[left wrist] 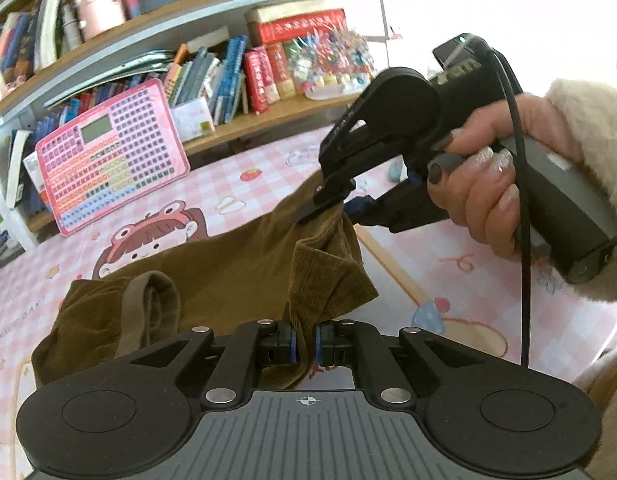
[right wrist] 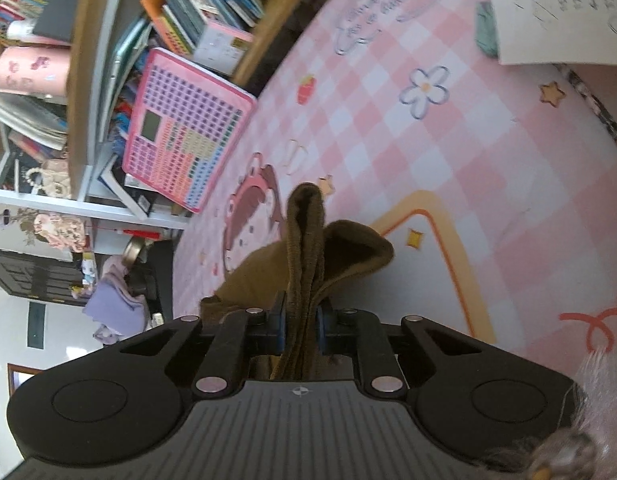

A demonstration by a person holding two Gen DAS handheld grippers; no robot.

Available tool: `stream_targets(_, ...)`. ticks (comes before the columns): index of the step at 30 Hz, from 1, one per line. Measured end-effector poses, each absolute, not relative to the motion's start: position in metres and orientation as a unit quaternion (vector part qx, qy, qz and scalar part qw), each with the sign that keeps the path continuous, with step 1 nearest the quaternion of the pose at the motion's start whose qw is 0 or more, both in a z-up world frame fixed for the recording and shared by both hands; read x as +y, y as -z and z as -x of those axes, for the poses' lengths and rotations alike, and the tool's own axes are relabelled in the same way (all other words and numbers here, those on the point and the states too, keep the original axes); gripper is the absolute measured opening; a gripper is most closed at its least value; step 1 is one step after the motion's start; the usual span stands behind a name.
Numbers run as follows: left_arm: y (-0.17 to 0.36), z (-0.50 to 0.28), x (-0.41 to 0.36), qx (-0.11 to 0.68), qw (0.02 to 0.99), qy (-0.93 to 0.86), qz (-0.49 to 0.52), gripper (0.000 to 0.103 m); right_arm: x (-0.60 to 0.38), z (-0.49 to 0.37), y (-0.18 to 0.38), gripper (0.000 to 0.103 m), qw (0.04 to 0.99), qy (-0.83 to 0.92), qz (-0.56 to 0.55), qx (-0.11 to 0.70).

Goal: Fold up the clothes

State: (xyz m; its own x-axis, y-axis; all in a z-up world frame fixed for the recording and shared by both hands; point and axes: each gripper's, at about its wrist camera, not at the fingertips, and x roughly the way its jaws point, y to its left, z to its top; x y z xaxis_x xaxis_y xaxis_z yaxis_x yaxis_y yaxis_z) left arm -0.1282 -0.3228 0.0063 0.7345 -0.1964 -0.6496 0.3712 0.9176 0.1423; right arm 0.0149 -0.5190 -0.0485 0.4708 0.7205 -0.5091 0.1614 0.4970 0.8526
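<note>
Two grippers had the same brown corduroy garment (left wrist: pixel 236 264) pinched, as far as I could see. In the left wrist view, my left gripper (left wrist: pixel 306 346) was clamped nearly shut on a bunched fold of the cloth, blue pads pressing it from both sides. The rest of the garment sagged onto the pink checked tablecloth (left wrist: pixel 488 280), a strap loop (left wrist: pixel 144 312) lying on top. Up and to the right, the right gripper (left wrist: pixel 324 204) bit another edge of the fabric, with the person's hand (left wrist: pixel 480 184) wrapped round its grip and a fuzzy cream sleeve (left wrist: pixel 588 152) behind. A pink keyboard toy (left wrist: pixel 112 160) leaned against the bookshelf (left wrist: pixel 228 20).

In the right wrist view, my right gripper (right wrist: pixel 300 334) was closed tight on several layers of the garment (right wrist: pixel 308 236), which stood up in a ridge ahead of the pads. A white sheet of paper (right wrist: pixel 556 12) lay at the tablecloth's (right wrist: pixel 468 140) far corner.
</note>
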Motion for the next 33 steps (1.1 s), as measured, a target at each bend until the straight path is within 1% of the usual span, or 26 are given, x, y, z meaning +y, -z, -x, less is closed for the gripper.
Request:
stream_targets(6,-0.023,0.129,-0.283,0.315,0.937,0.148,-0.034,0.007,-0.494,-0.018,0.018,0.013,0.741,-0.222,-0.447,0.45)
stream_targets(9,-0.03,0.13,-0.257,0.305,0.941,0.145,0.02,0.007,-0.47,-0.021,-0.001,0.013,0.755,-0.241,-0.428,0.435)
stream_targets(14,-0.032,0.129,-0.208,0.298,0.94,0.147,0.081,0.008,-0.422,-0.022,-0.025,0.013,0.778,-0.264,-0.39,0.416)
stream_targets(18,-0.028,0.122,-0.164,0.316,0.93,0.151,0.108,0.008,-0.374,-0.022,-0.035,0.013,0.796,-0.267,-0.355,0.412)
stream_targets(22,-0.02,0.115,-0.119,0.344,0.918,0.147,0.129,0.013,-0.324,-0.026,-0.034,0.013,0.812,-0.26,-0.319,0.414)
stream_targets(24,-0.013,0.112,-0.099,0.364,0.91,0.143,0.136,0.013,-0.299,-0.029,-0.028,0.014,0.819,-0.25,-0.299,0.422)
stream_targets(25,-0.01,0.111,-0.09,0.373,0.907,0.14,0.137,0.013,-0.286,-0.032,-0.023,0.014,0.822,-0.244,-0.288,0.427)
stream_targets(26,-0.006,0.111,-0.082,0.381,0.904,0.14,0.137,0.013,-0.274,-0.034,-0.018,0.018,0.824,-0.239,-0.277,0.433)
stream_targets(27,-0.002,0.11,-0.073,0.389,0.9,0.14,0.136,0.015,-0.264,-0.037,-0.011,0.025,0.824,-0.235,-0.269,0.44)
stream_targets(28,-0.001,0.11,-0.066,0.391,0.9,0.139,0.136,0.021,-0.255,-0.04,-0.005,0.028,0.822,-0.23,-0.263,0.449)
stream_targets(29,0.001,0.11,-0.059,0.392,0.899,0.137,0.136,0.024,-0.247,-0.042,0.0,0.031,0.82,-0.228,-0.261,0.456)
stream_targets(30,0.002,0.11,-0.052,0.393,0.899,0.135,0.136,0.028,-0.244,-0.041,0.001,0.031,0.816,-0.231,-0.268,0.457)
stream_targets(31,0.003,0.11,-0.045,0.394,0.899,0.134,0.135,0.035,-0.241,-0.04,0.003,0.031,0.813,-0.234,-0.274,0.458)
stream_targets(32,0.004,0.111,-0.038,0.395,0.899,0.132,0.135,0.038,-0.239,-0.038,0.002,0.032,0.81,-0.24,-0.284,0.453)
stream_targets(33,0.004,0.11,-0.031,0.39,0.901,0.131,0.137,0.039,-0.242,-0.033,-0.003,0.038,0.811,-0.25,-0.296,0.438)
